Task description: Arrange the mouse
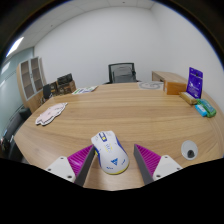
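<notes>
Mouse (110,151) sits between open jaws on table (120,110).

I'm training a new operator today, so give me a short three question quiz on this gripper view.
1. True or false: the gripper is shut on the white mouse.
2. Which lies beyond the right finger on the wooden table? A) a small white round device B) a keyboard C) a mug
3. Fill in: the office chair stands at the table's ___ side.

Key: 1. False; the mouse rests on the table between the open fingers. 2. A. 3. far.
</notes>
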The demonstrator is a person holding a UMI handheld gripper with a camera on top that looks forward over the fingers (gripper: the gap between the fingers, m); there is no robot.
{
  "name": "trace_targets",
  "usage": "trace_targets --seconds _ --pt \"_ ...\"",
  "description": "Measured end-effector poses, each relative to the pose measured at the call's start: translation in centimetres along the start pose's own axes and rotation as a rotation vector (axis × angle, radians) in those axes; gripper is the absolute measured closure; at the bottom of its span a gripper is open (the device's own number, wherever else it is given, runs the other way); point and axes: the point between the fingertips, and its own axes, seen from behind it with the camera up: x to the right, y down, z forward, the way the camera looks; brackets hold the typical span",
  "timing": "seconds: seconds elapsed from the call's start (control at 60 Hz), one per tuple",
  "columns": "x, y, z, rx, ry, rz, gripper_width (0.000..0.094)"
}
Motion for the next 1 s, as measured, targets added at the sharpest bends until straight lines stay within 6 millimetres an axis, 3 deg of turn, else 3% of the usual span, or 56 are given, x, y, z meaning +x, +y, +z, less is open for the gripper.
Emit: trace_targets --seconds 0.267,0.333,0.35,0.55,0.65,0.767,0.883,1.0 --pt "0.9 -1.7 2.6 0.002 0.039 0.049 0.0153" --pt "0.4 -1.7 3.2 -0.005 0.026 0.049 0.0258" --pt "0.1 -1.6 3.3 -0.009 0.015 0.045 0.0408" --pt "0.1 -1.3 3.4 -0.036 0.106 0.06 0.0545" --pt "-0.6 -1.7 3.3 -0.068 0.166 0.083 0.0555" --pt "-5.9 -3.4 4.3 -0.08 0.21 0.007 0.0555" --pt "-14.8 -5.1 7.6 -0.099 0.213 0.02 0.0556" --pt "-24.3 -8.4 12.9 -0.078 0.163 0.048 0.0555"
